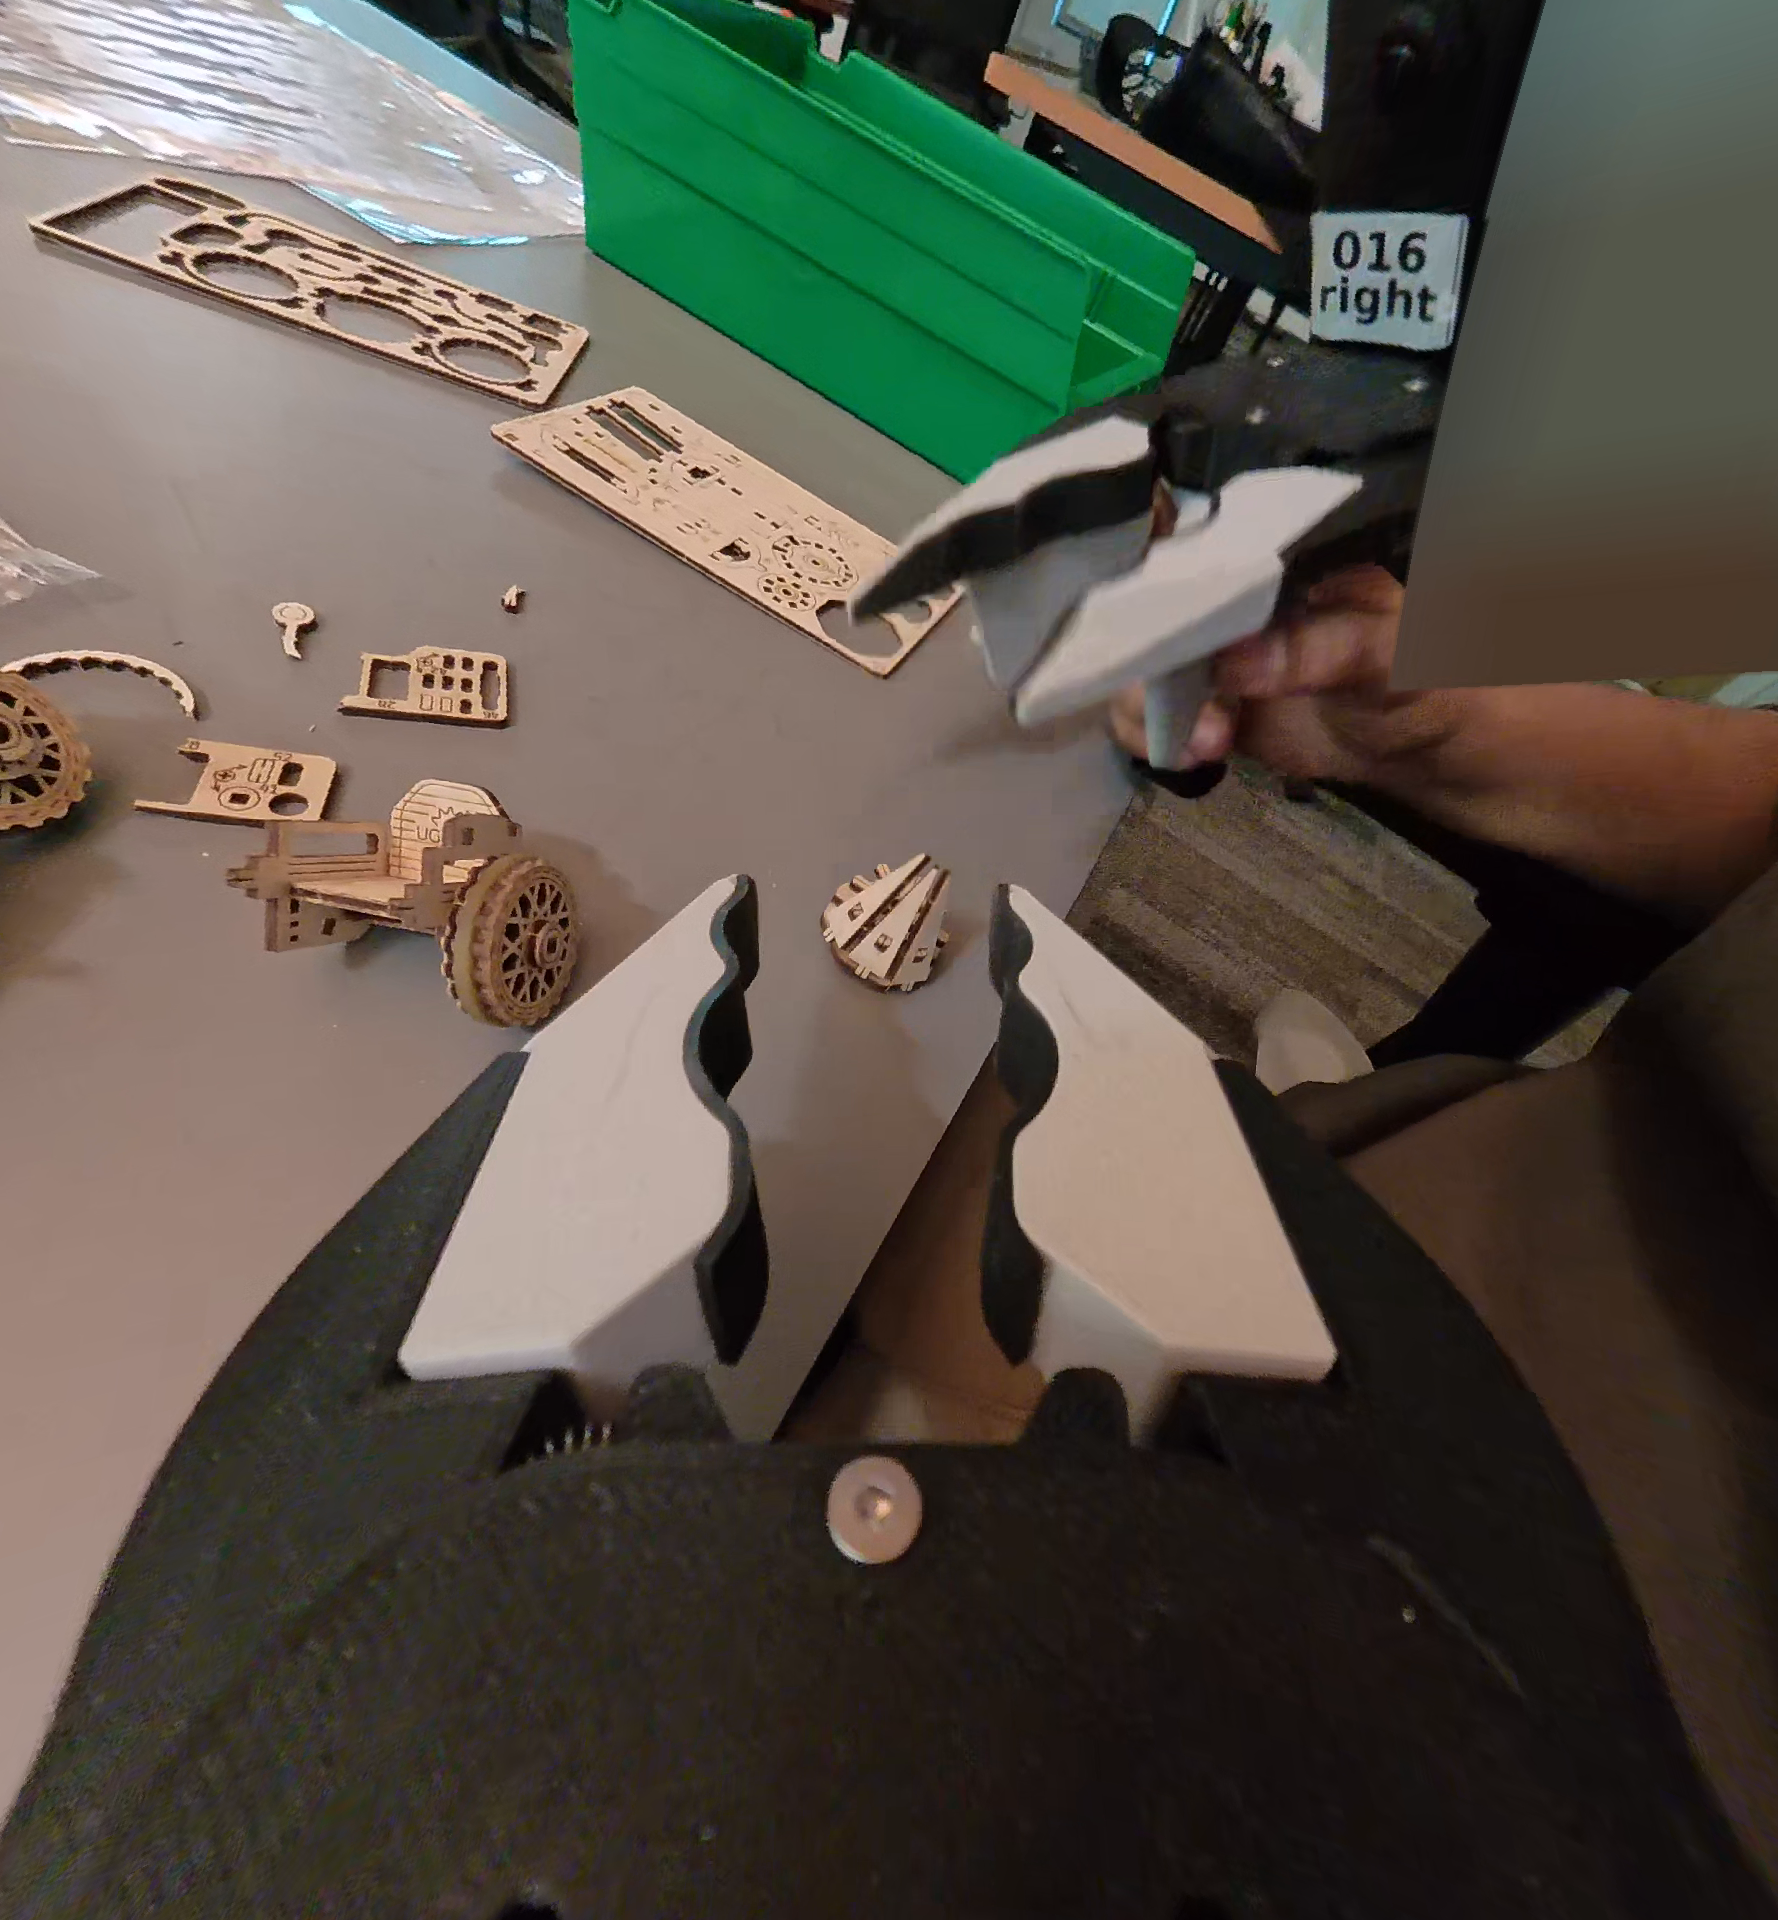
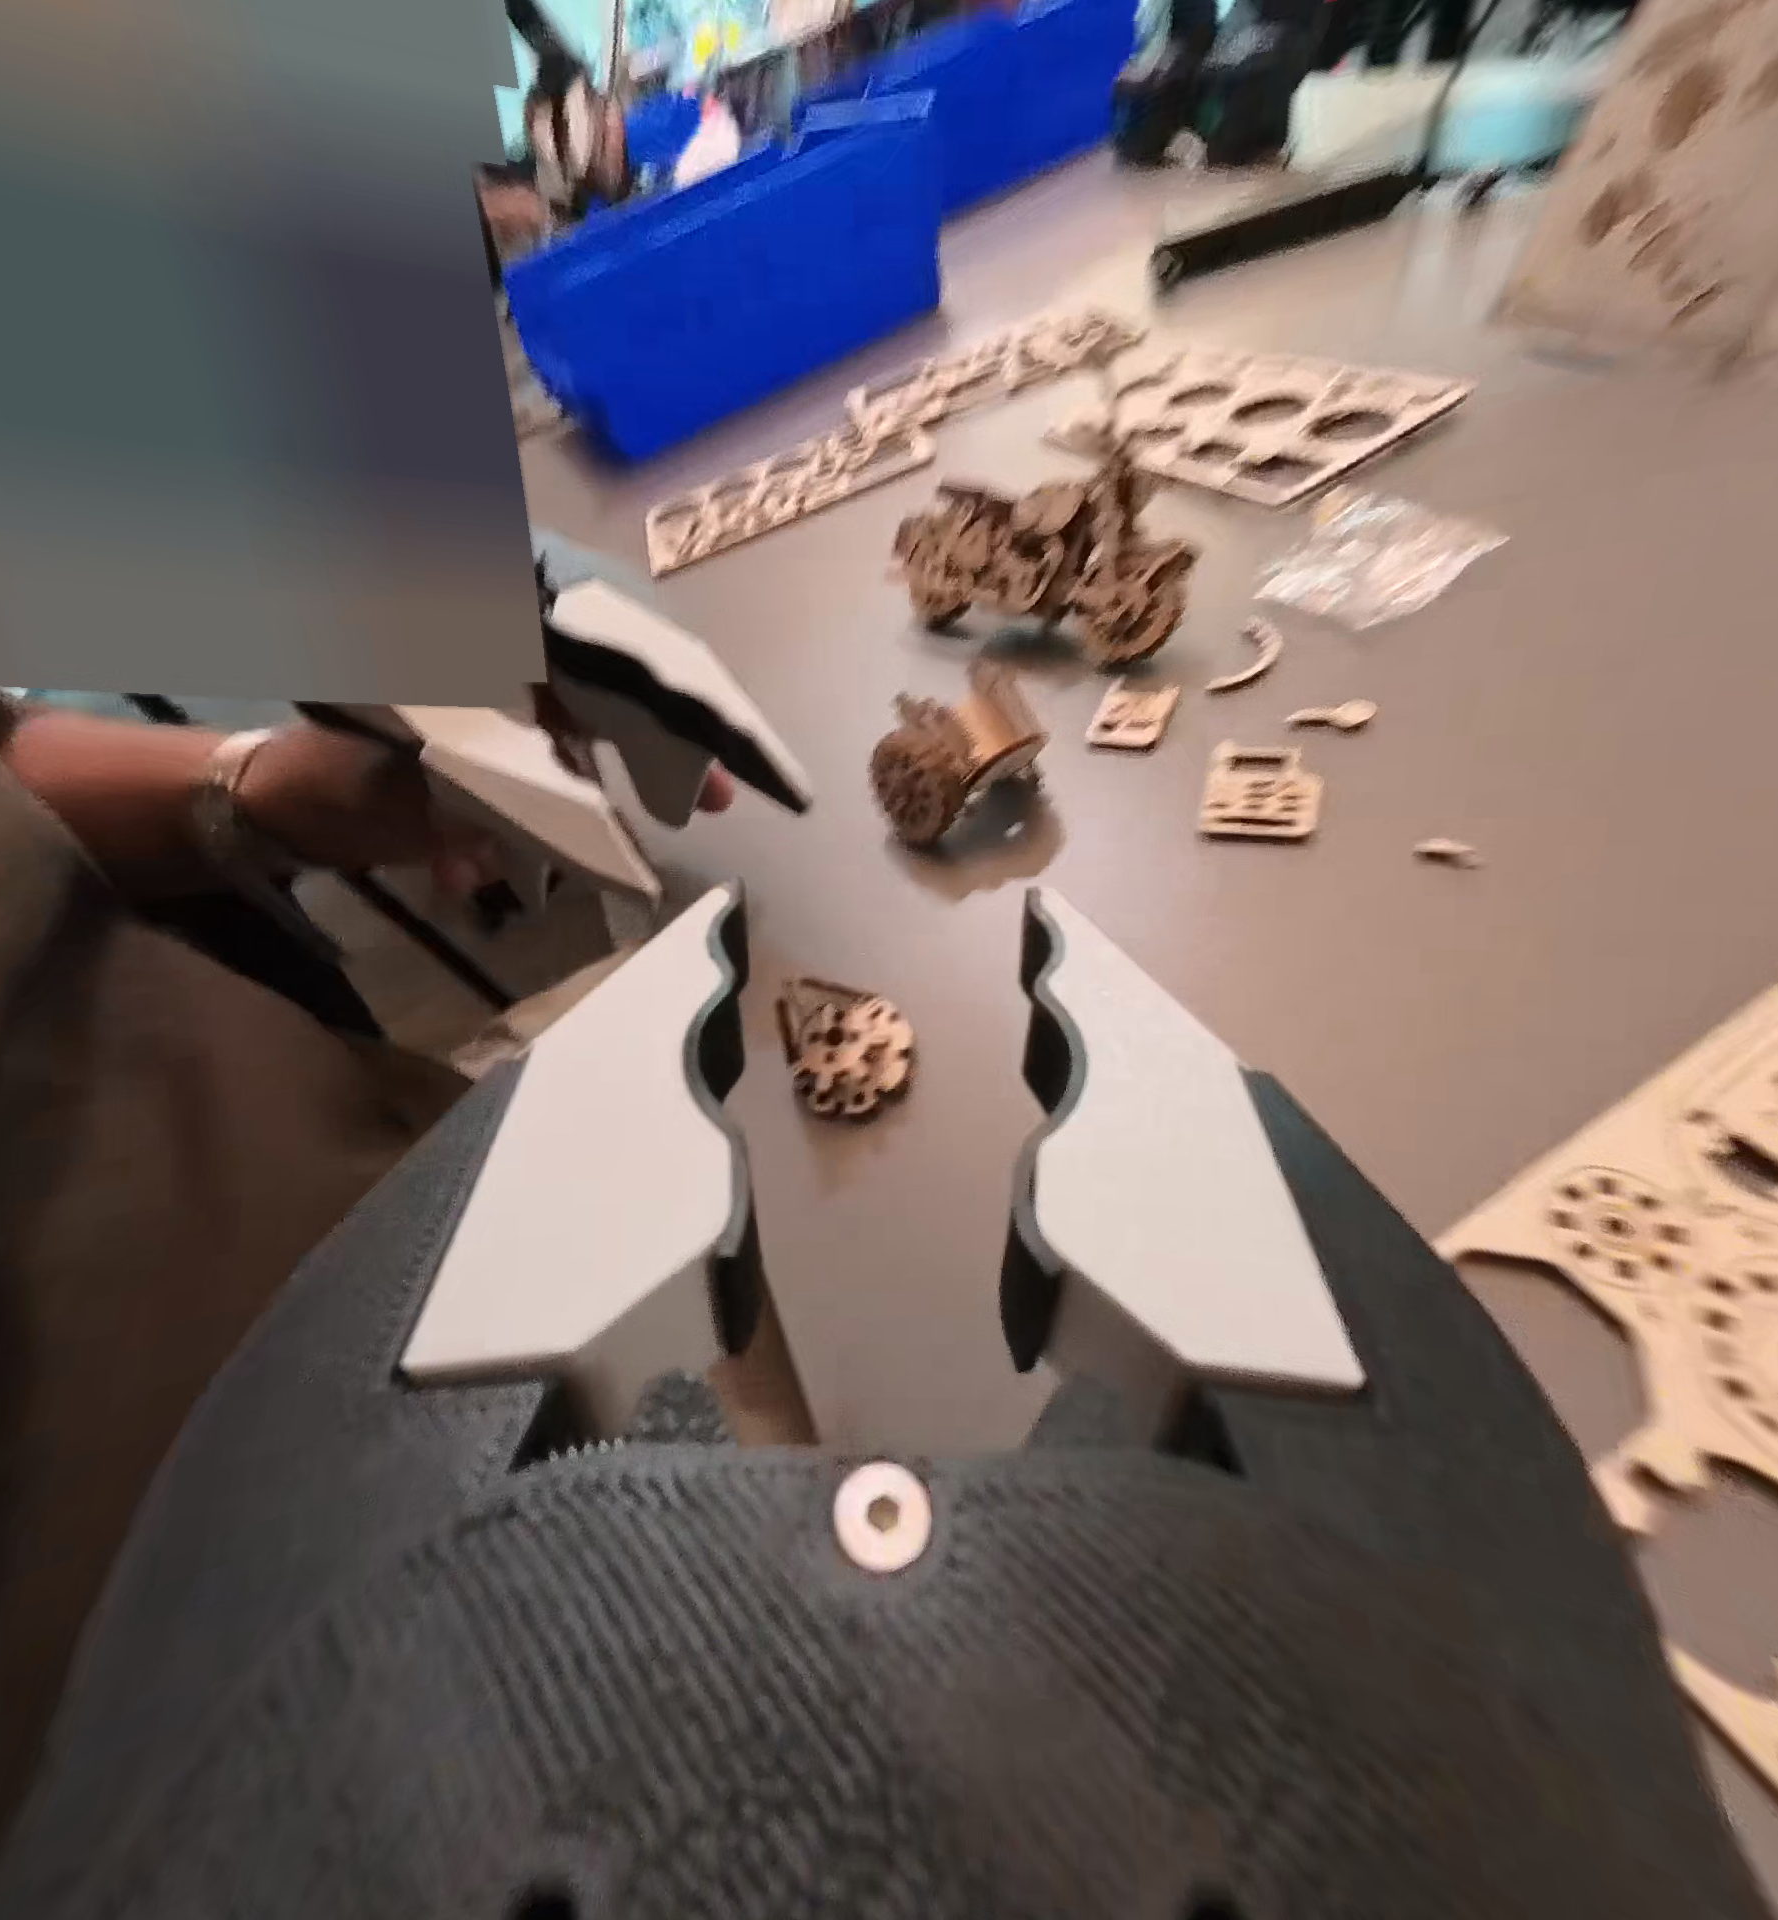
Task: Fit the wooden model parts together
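A small ribbed wooden cone piece [image 1: 885,925] with a toothed disc base lies on the grey table, just beyond the tips of my left gripper [image 1: 877,899], which is open and empty. In the right wrist view the same piece [image 2: 849,1049] lies on the table between the fingers of my right gripper [image 2: 885,902], also open and empty. A wooden sidecar sub-assembly with one spoked wheel [image 1: 417,894] stands to the left. It also shows in the right wrist view [image 2: 952,769]. The right gripper [image 1: 945,660] hovers above the table's right edge. The left gripper [image 2: 729,847] shows at the left.
A wooden motorcycle model [image 2: 1041,561] stands farther back. Loose flat parts [image 1: 433,686] and punched sheets [image 1: 313,286] [image 1: 719,520] lie around. A green bin [image 1: 843,249] and a blue bin [image 2: 729,301] stand at the back. The table edge [image 1: 1103,842] is near the cone piece.
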The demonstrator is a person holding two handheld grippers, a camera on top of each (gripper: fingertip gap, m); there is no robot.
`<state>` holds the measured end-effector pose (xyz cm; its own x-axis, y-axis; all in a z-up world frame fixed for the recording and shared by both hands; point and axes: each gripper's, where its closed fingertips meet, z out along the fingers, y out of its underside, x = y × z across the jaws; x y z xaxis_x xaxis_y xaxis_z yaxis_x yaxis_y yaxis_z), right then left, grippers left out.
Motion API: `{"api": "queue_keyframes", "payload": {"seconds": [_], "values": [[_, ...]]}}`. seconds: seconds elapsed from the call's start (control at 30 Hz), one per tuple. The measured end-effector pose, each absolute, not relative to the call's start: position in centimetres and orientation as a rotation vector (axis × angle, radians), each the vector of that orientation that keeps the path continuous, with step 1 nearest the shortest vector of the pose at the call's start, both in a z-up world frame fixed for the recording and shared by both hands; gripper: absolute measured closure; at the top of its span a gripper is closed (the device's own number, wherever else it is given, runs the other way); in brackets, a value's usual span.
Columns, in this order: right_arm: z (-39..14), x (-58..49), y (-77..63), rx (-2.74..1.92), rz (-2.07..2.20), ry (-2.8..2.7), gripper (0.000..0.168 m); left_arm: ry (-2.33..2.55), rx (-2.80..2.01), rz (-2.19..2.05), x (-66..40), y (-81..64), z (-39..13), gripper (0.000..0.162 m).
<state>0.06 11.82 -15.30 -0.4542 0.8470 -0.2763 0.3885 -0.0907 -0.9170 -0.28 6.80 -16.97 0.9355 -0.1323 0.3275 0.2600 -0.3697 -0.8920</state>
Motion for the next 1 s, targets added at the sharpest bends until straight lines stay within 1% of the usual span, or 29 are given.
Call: {"api": "queue_keyframes", "payload": {"seconds": [0.03, 0.1, 0.23, 0.4, 0.53, 0.63, 0.77, 0.9, 1.0], "values": [[-14.9, -0.2, 13.1, -1.346, 1.553, -1.741, 0.119, -0.092, -1.905, -0.415, -0.2, 6.8, -16.9, 0.12], [-15.3, -0.8, 15.8, -1.391, 1.423, -1.691, 0.127, -0.09, -1.905, -0.42, -0.1, 6.9, -16.9, 0.12], [-17.3, -2.7, 18.4, -1.467, 1.149, -1.798, 0.129, -0.091, -1.904, -0.45, 0.1, 7.1, -17.0, 0.12], [-17.4, -6.3, 17.5, -1.348, 1.016, -1.917, 0.13, -0.108, -1.896, -0.455, -0.1, 6.9, -16.8, 0.12], [-17.7, -7.4, 18.1, -1.346, 0.934, -1.938, 0.13, -0.112, -1.888, -0.435, -0.5, 6.4, -16.6, 0.12], [-16.4, -5.7, 21.9, -1.384, 0.845, -1.821, 0.131, -0.115, -1.883, -0.439, -0.6, 6.2, -16.5, 0.12], [-14.6, -0.9, 27.4, -1.535, 0.824, -1.589, 0.131, -0.116, -1.875, -0.456, -0.6, 6.1, -16.5, 0.12], [-17.1, 4.0, 30.3, -1.709, 0.713, -1.479, 0.129, -0.118, -1.868, -0.485, -0.4, 6.6, -16.4, 0.119], [-18.3, 5.8, 30.5, -1.777, 0.685, -1.463, 0.129, -0.106, -1.875, -0.487, -0.2, 6.9, -16.6, 0.119]]}}
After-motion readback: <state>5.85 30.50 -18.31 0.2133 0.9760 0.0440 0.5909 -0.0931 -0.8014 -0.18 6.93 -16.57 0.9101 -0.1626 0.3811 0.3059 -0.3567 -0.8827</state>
